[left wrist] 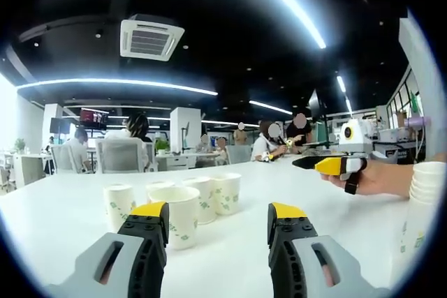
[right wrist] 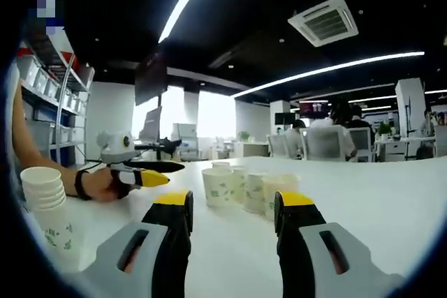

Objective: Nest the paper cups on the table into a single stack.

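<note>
Both tools, the left tool [left wrist: 218,225] and the right tool [right wrist: 233,214], are held wide open and empty above the white surface [left wrist: 63,207]. Loose paper cups [left wrist: 183,215] are clustered ahead; the nested stack [right wrist: 49,207] stands apart. Crowded neighbours could be toppled by a careless grasp.

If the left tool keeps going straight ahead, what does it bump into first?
Probably the nearest paper cup, just ahead of the left tool toward its left jaw. Between the jaws the white table looks free.
</note>
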The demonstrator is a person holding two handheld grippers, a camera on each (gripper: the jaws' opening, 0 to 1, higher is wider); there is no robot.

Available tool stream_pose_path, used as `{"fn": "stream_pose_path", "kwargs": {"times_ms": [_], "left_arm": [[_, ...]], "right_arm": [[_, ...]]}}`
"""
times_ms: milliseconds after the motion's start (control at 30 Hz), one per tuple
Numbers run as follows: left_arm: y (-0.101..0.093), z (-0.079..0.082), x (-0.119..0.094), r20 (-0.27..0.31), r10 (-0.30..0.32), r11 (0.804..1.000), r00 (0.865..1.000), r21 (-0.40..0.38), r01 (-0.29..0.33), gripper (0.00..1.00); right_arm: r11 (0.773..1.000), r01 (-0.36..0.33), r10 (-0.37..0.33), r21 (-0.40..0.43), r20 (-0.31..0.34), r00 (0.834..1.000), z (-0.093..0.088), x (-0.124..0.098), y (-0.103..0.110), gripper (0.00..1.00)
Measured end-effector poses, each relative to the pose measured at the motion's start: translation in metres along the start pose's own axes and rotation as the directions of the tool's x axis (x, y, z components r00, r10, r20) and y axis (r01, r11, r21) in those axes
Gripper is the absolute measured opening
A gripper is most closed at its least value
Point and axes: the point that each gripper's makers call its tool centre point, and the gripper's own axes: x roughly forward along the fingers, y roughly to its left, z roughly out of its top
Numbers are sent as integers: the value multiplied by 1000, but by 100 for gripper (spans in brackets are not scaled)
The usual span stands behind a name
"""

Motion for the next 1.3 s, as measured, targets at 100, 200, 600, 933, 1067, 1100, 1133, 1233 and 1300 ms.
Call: {"fn": "stream_pose_path", "kwargs": {"times_ms": [100,200,600,933,1067,1100,1133,1233,1300], "left_arm": [[-1,1,0,3,1,1000,1000,1,-1,61],[-2,2,-1,7,0,1000,1000,3,0,61],[-7,3,0,7,-6,999,1000,33,6,60],[-14,7,-2,20,-18,998,1000,53,17,59],[-15,6,-4,22,-18,998,1000,55,17,59],[-15,6,-4,22,-16,998,1000,57,15,59],[-15,6,-5,22,-15,998,1000,59,14,59],[-12,7,-5,25,-10,998,1000,58,9,59],[-11,7,-5,27,-9,998,1000,56,7,59]], "right_arm": [[1000,7,-6,18,-21,1000,-3,11,-12,51],[1000,14,-13,22,-41,999,-8,25,-24,54],[992,71,-89,-102,-191,978,-51,83,-74,60],[990,100,-118,-96,-205,972,-55,106,-79,56],[991,97,-114,-90,-208,971,-54,116,-77,54],[992,98,-114,-85,-208,972,-55,117,-77,54],[991,99,-115,-85,-208,971,-56,117,-74,53],[990,106,-124,-95,-209,970,-60,121,-78,52],[990,107,-125,-96,-205,971,-59,122,-79,51]]}}
